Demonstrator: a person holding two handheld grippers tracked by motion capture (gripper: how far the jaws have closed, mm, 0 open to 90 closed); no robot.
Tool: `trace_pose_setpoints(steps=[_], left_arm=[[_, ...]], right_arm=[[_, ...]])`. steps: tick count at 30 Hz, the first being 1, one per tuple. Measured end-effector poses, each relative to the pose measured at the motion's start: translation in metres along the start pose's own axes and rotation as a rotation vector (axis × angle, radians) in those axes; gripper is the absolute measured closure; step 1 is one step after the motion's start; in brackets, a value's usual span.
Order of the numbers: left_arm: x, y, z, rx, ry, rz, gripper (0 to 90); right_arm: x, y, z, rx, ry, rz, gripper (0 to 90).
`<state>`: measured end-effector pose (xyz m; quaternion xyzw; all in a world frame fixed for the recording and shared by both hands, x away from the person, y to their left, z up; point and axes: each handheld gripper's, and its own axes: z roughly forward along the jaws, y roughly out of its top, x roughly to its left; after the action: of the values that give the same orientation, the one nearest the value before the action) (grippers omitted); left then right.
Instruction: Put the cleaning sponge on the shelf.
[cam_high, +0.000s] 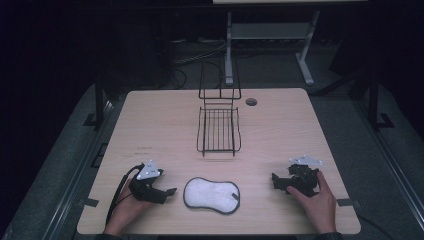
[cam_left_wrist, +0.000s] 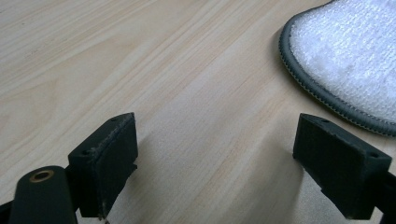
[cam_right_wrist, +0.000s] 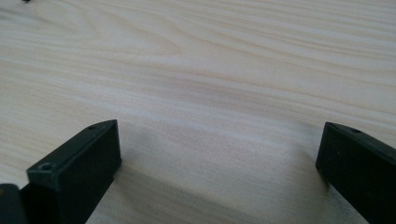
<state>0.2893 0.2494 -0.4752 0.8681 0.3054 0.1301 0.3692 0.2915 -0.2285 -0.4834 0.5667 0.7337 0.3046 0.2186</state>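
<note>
With both sets of fingers spread wide and empty, I'd slide my left gripper (cam_high: 167, 191) right to the pad (cam_high: 211, 195) lying flat at the near middle of the counter (cam_high: 150, 125) — pinching its grey edge, not the fluffy centre — my right gripper (cam_high: 276, 181) waiting.

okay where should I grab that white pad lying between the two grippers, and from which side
Pinch the pad at its grey rim on the left end, coming in low from the left with the open left gripper. It lies flat, so only an edge offers a bite, and that end is nearest.
</note>
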Motion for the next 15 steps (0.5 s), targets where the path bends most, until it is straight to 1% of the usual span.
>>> trace_pose_setpoints(steps=[4, 8, 9, 11, 12, 13, 14, 15], left_arm=[[0.001, 0.000, 0.000, 0.001, -0.001, 0.004, 13.2], [0.001, 0.003, 0.000, 0.018, 0.004, 0.000, 14.6], [0.001, 0.005, -0.001, 0.025, 0.001, 0.003, 20.6], [0.000, 0.007, -0.003, 0.021, 0.001, -0.008, 24.0], [0.000, 0.007, -0.003, 0.021, 0.001, -0.008, 27.2], [0.000, 0.009, -0.006, 0.018, -0.015, -0.020, 31.9], [0.000, 0.011, -0.007, 0.020, -0.025, -0.027, 34.8], [0.000, 0.011, -0.007, 0.020, -0.025, -0.027, 39.8]], right_arm=[[0.000, 0.000, 0.000, 0.000, 0.001, -0.001, 0.0], [0.000, 0.000, 0.000, 0.000, 0.001, -0.002, 0.0], [0.000, 0.000, 0.000, 0.000, 0.001, -0.003, 0.0], [0.000, 0.000, 0.000, 0.000, 0.002, -0.004, 0.0], [0.000, 0.000, 0.000, 0.000, 0.002, -0.004, 0.0], [-0.001, 0.000, 0.000, 0.000, 0.004, -0.006, 0.0], [-0.001, 0.000, 0.000, 0.000, 0.005, -0.007, 0.0], [-0.001, 0.000, 0.000, 0.000, 0.005, -0.007, 0.0]])
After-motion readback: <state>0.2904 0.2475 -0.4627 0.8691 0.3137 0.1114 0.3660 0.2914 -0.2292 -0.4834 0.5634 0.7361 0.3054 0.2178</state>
